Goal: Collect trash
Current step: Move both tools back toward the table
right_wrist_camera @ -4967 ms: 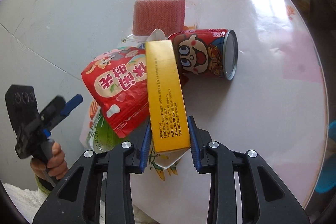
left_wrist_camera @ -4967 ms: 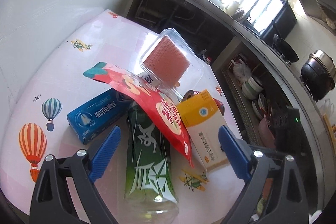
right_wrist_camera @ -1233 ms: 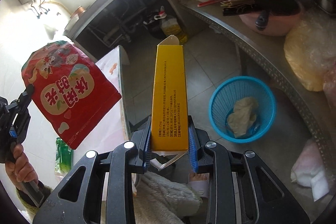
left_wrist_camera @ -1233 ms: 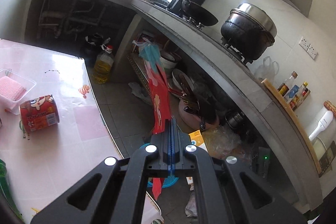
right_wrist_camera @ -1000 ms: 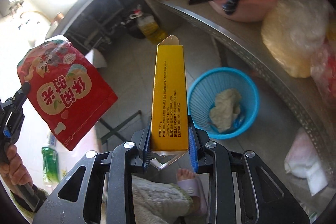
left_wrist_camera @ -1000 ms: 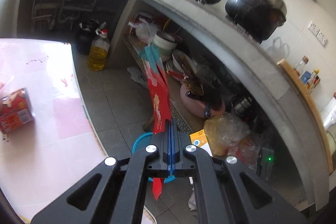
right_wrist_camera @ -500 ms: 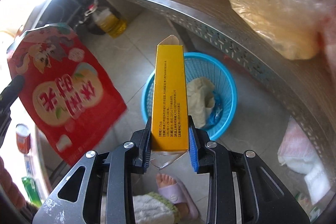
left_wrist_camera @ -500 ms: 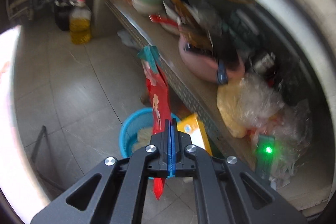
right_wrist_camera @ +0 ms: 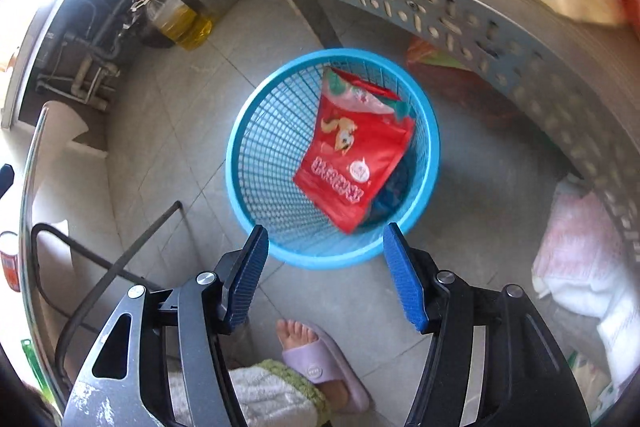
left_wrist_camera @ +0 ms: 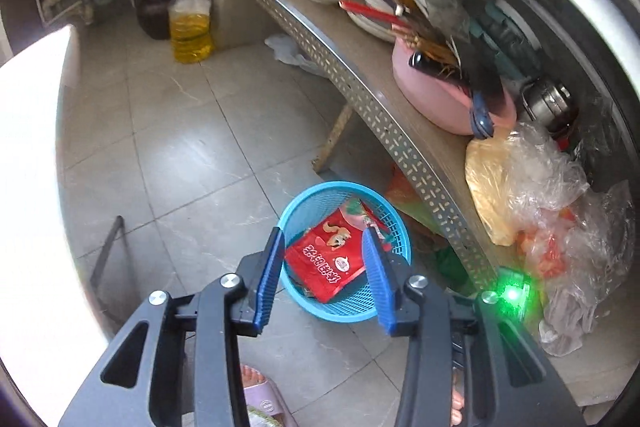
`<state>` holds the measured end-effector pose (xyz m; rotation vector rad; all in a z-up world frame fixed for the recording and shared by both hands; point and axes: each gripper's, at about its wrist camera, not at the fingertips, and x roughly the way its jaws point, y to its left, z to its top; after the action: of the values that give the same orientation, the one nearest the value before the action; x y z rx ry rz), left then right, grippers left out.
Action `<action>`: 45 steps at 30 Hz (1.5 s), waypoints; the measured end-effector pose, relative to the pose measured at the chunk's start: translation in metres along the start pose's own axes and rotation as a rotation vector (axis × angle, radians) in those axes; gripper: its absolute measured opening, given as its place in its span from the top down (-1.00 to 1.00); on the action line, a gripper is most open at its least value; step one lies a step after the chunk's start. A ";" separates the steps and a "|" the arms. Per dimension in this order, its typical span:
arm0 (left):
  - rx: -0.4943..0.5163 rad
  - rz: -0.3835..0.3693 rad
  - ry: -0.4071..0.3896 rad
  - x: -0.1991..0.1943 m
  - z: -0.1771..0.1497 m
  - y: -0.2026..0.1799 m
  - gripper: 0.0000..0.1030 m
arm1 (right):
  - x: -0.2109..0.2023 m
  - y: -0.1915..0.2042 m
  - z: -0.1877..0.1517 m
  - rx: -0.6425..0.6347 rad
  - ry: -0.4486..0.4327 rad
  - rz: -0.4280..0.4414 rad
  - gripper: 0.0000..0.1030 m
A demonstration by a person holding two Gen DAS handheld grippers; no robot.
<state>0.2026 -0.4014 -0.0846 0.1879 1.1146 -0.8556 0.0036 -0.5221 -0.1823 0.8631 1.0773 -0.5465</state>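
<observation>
A round blue mesh waste basket (left_wrist_camera: pixel 396 227) (right_wrist_camera: pixel 256 163) stands on the grey tiled floor by a metal shelf. A red snack bag (left_wrist_camera: pixel 326 263) (right_wrist_camera: pixel 356 151) lies inside it. My left gripper (left_wrist_camera: pixel 324 239) is open and empty, held above the basket. My right gripper (right_wrist_camera: pixel 326 233) is open and empty, just above the basket's near rim. The yellow box is out of sight.
A perforated metal shelf (left_wrist_camera: pixel 384 115) holds bowls, a pink basin (left_wrist_camera: pixel 440 99) and plastic bags. An oil bottle (left_wrist_camera: pixel 188 23) stands on the floor at the back. The table edge (right_wrist_camera: pixel 32 211) and its frame are at the left. My foot in a slipper (right_wrist_camera: pixel 320 367) is below.
Both grippers have opened. The red snack bag has dropped from the left gripper into the basket. The yellow box has left the right gripper and is no longer in view.
</observation>
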 end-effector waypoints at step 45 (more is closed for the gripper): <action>-0.319 0.161 -0.465 -0.329 -0.209 0.204 -0.89 | -0.143 0.297 -0.109 -0.797 -0.314 0.217 -0.85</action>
<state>0.1396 0.0152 0.0418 -0.1785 0.7708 -0.5302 0.1130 -0.2668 0.0256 0.1745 0.7935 -0.0372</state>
